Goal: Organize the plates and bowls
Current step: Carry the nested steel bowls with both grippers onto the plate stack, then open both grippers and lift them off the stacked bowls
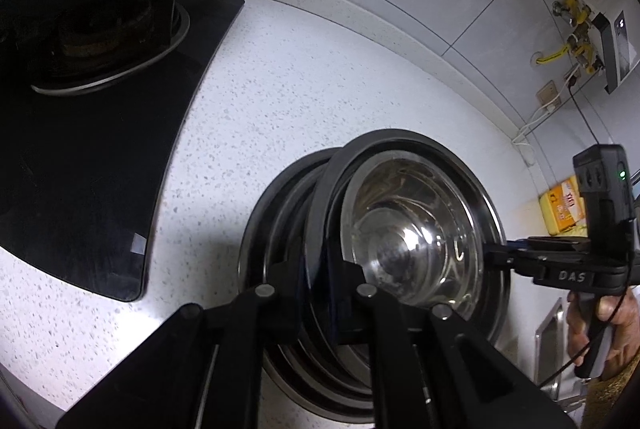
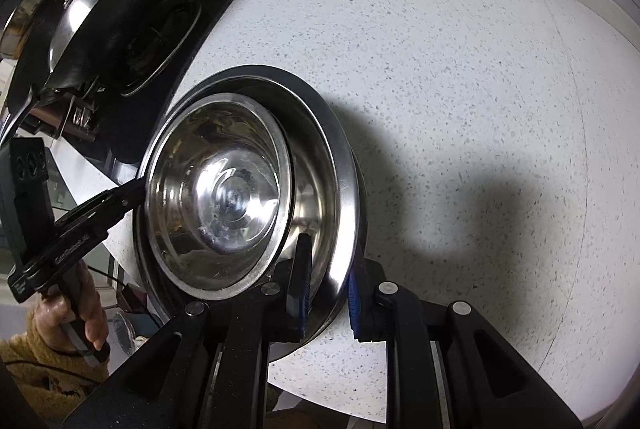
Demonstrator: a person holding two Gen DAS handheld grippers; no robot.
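A large steel bowl holds a smaller steel bowl inside it. In the left wrist view the large bowl with the small bowl sits over a wider steel basin on the speckled counter. My right gripper is shut on the large bowl's near rim, one finger inside, one outside. My left gripper is shut on the opposite rim. Each gripper shows in the other's view: the right gripper, the left gripper.
A black glass hob with a burner and a dark wok lies left of the bowls. White speckled countertop spreads right and behind. A sink edge, yellow packet and wall sockets lie beyond the right gripper.
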